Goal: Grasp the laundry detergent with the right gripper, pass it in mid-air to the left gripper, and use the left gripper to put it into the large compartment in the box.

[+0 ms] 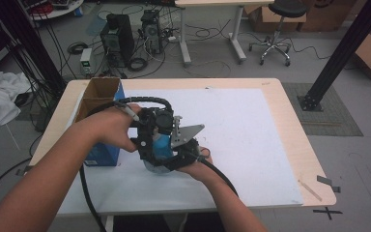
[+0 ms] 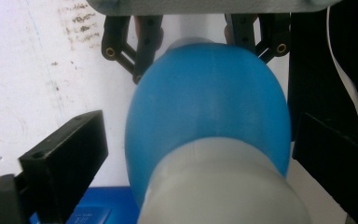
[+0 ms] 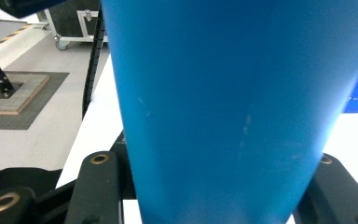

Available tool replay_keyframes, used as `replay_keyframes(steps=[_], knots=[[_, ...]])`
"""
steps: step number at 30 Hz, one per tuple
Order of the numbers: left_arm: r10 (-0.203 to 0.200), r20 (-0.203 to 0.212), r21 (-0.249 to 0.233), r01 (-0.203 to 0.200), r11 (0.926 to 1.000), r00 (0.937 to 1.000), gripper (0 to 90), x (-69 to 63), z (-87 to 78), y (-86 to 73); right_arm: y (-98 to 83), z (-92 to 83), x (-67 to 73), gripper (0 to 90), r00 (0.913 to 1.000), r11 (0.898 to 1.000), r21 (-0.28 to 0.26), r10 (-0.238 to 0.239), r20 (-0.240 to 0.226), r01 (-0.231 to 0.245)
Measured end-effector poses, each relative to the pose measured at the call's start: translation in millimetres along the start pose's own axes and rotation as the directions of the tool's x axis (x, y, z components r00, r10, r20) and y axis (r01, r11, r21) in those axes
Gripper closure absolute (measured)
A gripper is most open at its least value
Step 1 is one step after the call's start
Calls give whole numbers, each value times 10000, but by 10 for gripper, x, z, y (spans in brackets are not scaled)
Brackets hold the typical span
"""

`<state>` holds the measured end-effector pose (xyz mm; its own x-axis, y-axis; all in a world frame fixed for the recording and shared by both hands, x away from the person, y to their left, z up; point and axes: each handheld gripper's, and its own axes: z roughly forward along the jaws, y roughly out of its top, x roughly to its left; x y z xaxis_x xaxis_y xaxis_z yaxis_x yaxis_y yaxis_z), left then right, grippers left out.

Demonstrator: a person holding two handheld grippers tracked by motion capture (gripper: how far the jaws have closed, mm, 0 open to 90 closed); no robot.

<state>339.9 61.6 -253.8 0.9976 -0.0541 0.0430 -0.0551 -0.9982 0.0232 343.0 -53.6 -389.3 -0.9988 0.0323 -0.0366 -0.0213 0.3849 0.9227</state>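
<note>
Gripping the blue bottle [image 3: 223, 107] between the right gripper's [image 1: 181, 152] fingers [image 3: 95, 186], clamped on its blue wall from both sides, just above the white table [image 1: 251, 135]. Standing wide around the same bottle, left gripper's [image 1: 149, 133] fingers [image 2: 67, 158] flanking the blue bulge and pale cap end [image 2: 223, 186] with a clear gap on the one side, less sure on the other, dark and cropped. Lying just behind the left fingers, a blue carton [image 1: 104, 154] with open cardboard flaps. Crowded close together, both hands over the bottle, mostly hiding it from above.
</note>
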Motion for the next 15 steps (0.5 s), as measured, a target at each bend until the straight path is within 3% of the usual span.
replay_keyframes(steps=[15], knots=[[-17, -285, 171, 22, 9999, 9996, 139, -23, 64, -44, -16, 48, 3, 462, 10000, 10000, -53, 39, -25, -39]])
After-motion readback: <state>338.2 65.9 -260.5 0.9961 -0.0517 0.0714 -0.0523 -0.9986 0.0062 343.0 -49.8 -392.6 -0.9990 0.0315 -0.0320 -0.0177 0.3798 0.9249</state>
